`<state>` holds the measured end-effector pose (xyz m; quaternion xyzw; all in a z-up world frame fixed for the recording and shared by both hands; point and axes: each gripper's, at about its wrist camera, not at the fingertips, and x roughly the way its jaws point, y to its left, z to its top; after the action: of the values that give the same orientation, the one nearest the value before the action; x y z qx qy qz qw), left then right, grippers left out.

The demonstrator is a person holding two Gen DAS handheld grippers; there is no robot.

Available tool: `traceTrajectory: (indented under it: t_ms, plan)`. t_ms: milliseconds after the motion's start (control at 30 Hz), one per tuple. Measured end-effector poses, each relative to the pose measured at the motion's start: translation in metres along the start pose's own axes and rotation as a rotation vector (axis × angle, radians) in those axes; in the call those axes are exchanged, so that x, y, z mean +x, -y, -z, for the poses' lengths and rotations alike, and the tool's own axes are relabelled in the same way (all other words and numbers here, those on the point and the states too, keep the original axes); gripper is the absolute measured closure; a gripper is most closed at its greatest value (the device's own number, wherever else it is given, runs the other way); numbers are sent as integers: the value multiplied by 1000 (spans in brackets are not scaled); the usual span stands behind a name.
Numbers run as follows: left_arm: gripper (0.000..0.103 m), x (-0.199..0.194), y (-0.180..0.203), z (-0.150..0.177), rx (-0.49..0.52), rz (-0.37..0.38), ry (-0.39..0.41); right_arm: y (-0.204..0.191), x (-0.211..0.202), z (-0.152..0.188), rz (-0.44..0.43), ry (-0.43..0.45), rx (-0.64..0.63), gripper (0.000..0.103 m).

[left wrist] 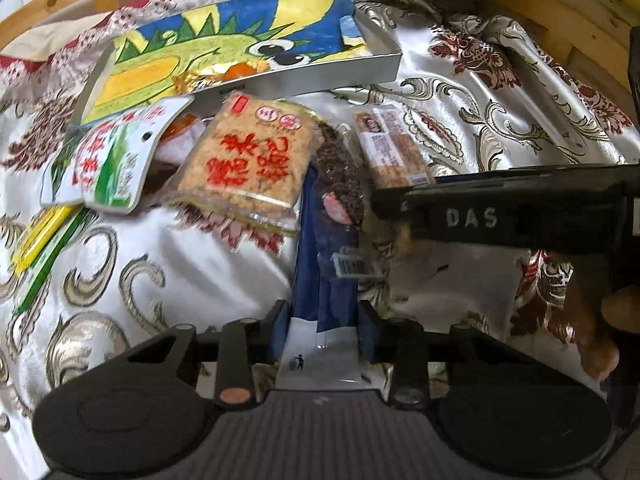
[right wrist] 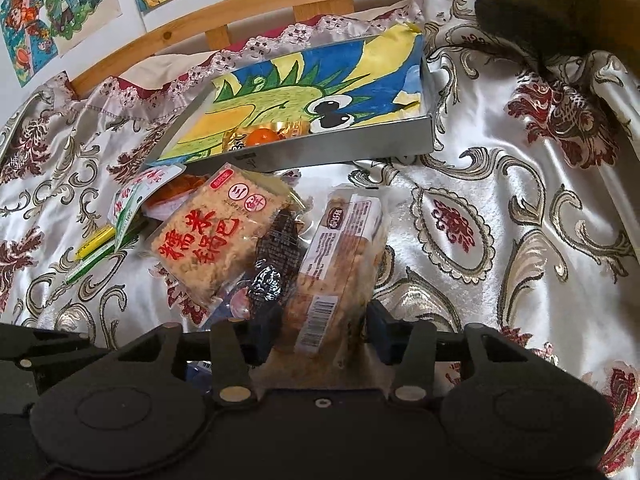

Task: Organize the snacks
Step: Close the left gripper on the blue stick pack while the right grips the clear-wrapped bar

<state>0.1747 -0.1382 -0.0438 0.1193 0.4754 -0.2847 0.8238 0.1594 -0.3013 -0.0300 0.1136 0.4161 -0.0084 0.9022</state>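
**Both grippers take hold at the snack pile**

The left gripper (left wrist: 324, 332) has its fingers closed against the sides of a dark blue packet (left wrist: 320, 256), near its white bottom end. The right gripper (right wrist: 324, 332) has its fingers on either side of a long clear-wrapped bar with a barcode (right wrist: 340, 280), and they look to be pressing on the wrapper. The loose snacks lie heaped on the patterned satin cloth (right wrist: 520, 208), just in front of a shallow grey tray (right wrist: 332, 140) lined with a dragon drawing (one orange-and-gold sweet (right wrist: 260, 136) already sits inside). Gripping at the near ends probably keeps each packet clear of the rice cracker pack (right wrist: 200, 248) lying between and over them, ready for lifting into the tray.
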Motion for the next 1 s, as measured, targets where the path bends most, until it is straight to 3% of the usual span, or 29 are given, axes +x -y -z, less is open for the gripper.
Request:
traceTrajectory:
  t_ms: [433,700,833,900,1000]
  plan:
    - [62,-22,-18,20,-55,-38,-39,-9,-23,12,0,-86,-61,59]
    - [49,-4,2,-4,28,-112,-13,-13,-14,17,44,-49,-81,44]
    - [50,3,3,-7,25,-118,-8,-15,-8,17,74,-26,-95,42]
    - [62,3,2,-6,23,-121,-5,-18,-7,17,89,-19,-114,40]
    - [65,0,1,-2,29,-125,0,-21,-6,18,105,-16,-132,40]
